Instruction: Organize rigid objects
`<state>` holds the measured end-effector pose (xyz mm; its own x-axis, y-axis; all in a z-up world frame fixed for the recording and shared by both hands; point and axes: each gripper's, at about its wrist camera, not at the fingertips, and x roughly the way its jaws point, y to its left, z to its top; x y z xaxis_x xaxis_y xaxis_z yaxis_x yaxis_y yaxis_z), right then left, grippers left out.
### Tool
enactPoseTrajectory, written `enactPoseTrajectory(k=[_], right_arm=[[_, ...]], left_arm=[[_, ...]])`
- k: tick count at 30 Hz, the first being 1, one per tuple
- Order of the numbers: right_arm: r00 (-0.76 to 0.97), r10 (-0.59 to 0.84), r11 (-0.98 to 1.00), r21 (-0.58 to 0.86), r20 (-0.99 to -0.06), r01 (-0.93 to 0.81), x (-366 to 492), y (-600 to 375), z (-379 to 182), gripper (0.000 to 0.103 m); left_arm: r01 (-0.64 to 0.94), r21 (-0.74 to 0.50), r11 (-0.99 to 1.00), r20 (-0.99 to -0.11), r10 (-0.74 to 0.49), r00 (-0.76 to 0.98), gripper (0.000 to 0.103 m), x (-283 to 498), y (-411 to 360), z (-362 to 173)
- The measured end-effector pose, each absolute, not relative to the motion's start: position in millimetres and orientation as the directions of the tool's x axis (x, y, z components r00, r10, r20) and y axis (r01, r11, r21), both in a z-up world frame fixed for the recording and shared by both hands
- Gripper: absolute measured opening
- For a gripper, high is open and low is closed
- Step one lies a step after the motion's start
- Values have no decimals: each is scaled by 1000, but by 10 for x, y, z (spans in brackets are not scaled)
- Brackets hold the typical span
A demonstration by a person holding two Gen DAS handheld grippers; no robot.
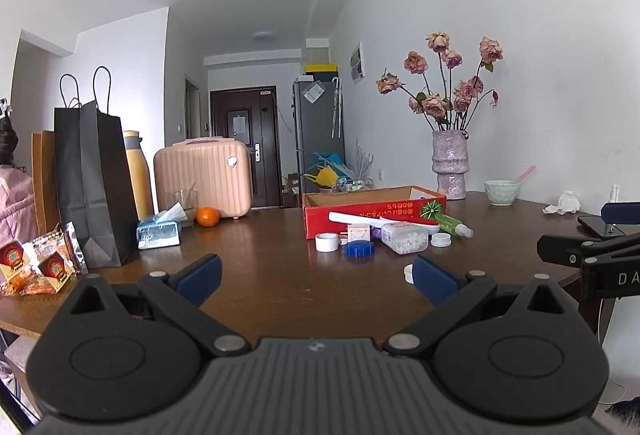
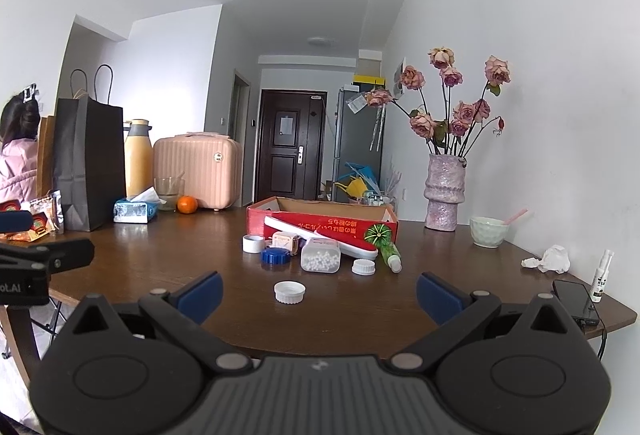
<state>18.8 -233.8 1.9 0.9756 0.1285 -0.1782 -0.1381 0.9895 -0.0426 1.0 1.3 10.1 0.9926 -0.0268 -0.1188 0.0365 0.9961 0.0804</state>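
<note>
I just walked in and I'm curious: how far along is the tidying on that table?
Barely begun. The red box looks empty inside, though its floor is hidden. Both claws, left and right, are open and hold nothing. Still loose: white cap, blue lid, tape roll, bead jar, green bottle.

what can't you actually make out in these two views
- Inside of the red box: both views, its front wall hides the floor.
- Lone white cap: left wrist view, half hidden behind a blue fingertip.
- Box lettering: both views, too small to read.
- Phone: left wrist view, partly covered by the right gripper.
</note>
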Motion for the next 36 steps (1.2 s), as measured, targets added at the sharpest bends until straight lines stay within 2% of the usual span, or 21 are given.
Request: enactPoseTrajectory(k=[3, 6, 9, 14, 19, 22, 24, 27, 30, 32, 36], right_arm=[[977, 125, 990, -46, -172, -135, 211, -2348, 40, 103], [983, 110, 992, -49, -149, -119, 256, -2377, 45, 103], [987, 76, 995, -53, -142, -84, 384, -2412, 5, 103], [979, 65, 998, -9, -192, -68, 649, -2511, -103, 103], [970, 76, 997, 18, -230, -74, 949, -2612, -175, 103], [967, 83, 997, 22, -240, -81, 1152, -2647, -184, 103], [971, 88, 996, 18, -224, -86, 1274, -2672, -178, 103], [973, 75, 996, -33, -220, -84, 1536, -2701, -222, 103], [928, 122, 992, 5, -353, -128, 1891, -2850, -281, 103], [902, 171, 983, 12, -396, -181, 2076, -2946, -295, 103], [877, 176, 981, 4, -446, -195, 2436, -3070, -299, 103]], left_arm=[[31, 90, 995, -71, -25, 997, 103, 57, 27, 153], [-4, 88, 996, -61, 10, 998, 103, 186, 19, 187], [-36, 98, 995, -89, 44, 995, 103, 311, -24, 144], [-27, 54, 998, -176, 36, 984, 103, 595, -34, 80], [2, 74, 997, -195, 13, 981, 103, 802, -169, 51], [19, -53, 998, -190, -29, 981, 103, 945, -142, 41], [13, -95, 995, -189, -31, 981, 103, 1069, -140, 19], [50, -47, 998, -219, -60, 974, 103, 1319, -234, -27], [97, -1, 995, -269, -94, 959, 103, 1582, -405, -99], [104, 12, 995, -306, -95, 947, 103, 1760, -542, -154], [161, -32, 986, -356, -162, 920, 102, 2056, -725, -256]])
